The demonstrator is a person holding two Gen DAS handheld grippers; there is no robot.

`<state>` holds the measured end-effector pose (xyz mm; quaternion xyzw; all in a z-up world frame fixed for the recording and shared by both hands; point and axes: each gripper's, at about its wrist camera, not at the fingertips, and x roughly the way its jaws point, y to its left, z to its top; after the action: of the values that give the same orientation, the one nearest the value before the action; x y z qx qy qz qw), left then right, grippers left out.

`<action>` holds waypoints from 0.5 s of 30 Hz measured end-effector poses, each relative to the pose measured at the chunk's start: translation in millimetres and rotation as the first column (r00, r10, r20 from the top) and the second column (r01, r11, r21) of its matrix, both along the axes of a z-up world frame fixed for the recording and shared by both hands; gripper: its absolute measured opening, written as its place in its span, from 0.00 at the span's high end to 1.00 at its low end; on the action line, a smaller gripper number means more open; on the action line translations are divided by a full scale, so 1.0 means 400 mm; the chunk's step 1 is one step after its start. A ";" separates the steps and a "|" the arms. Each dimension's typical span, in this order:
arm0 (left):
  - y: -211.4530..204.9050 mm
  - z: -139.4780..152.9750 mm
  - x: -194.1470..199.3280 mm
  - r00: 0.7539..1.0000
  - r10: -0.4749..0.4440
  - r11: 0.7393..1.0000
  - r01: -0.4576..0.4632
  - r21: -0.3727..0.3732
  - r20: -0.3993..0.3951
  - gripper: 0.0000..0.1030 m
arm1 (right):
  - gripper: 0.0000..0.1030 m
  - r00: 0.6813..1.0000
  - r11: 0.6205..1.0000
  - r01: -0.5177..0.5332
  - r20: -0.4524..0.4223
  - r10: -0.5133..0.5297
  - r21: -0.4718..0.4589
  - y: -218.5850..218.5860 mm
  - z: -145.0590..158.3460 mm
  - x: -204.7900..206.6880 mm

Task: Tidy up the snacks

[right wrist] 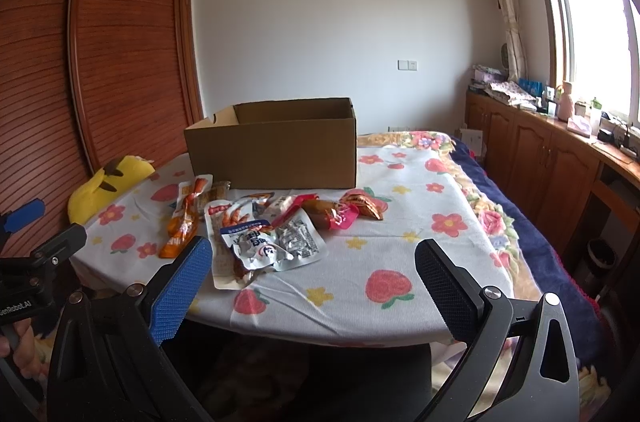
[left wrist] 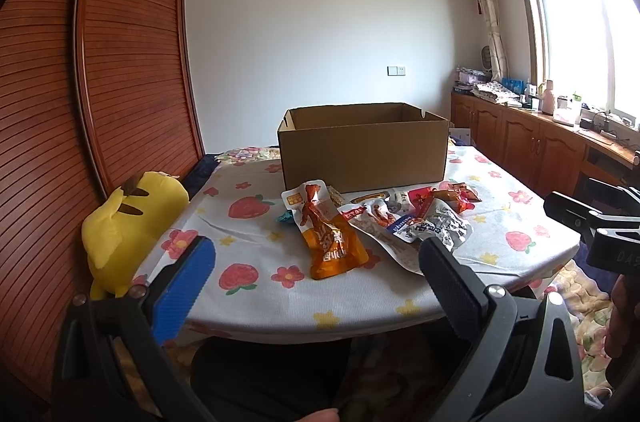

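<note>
both grippers hang just off the near edge of the table [left wrist: 256, 306], fingers spread wide with nothing between them. left gripper [left wrist: 316, 274] has a blue pad on one finger and a black pad on the other, and right gripper [right wrist: 314, 278] looks the same. a hand [right wrist: 16, 346] shows at the edge of the right view, wrapped round the left tool's handle.

on the flowered, strawberry-print cloth, the snack packets [right wrist: 260, 226] lie in a loose overlapping heap near the middle of the table. an orange packet [left wrist: 332, 246] sits at the left of the heap, a crumpled silver-and-blue packet [right wrist: 276, 242] nearest the front, a pink-red packet [right wrist: 340, 216] toward the right.

just behind them stands an open cardboard box [left wrist: 362, 152], upright. a yellow plush toy [left wrist: 120, 234] leans off the table's left side against the slatted wooden wardrobe [left wrist: 120, 62].
</note>
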<state>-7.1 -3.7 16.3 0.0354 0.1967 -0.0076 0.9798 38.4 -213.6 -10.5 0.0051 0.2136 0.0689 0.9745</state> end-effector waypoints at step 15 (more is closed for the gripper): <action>0.007 -0.007 -0.005 1.000 -0.004 1.000 0.004 -0.001 0.003 0.00 | 0.00 1.000 1.000 0.002 0.003 -0.002 -0.001 -0.003 0.007 0.000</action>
<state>-9.0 -0.7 13.5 0.0353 0.1951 -0.0094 0.9801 38.5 -214.7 -7.6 0.0046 0.2124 0.0680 0.9748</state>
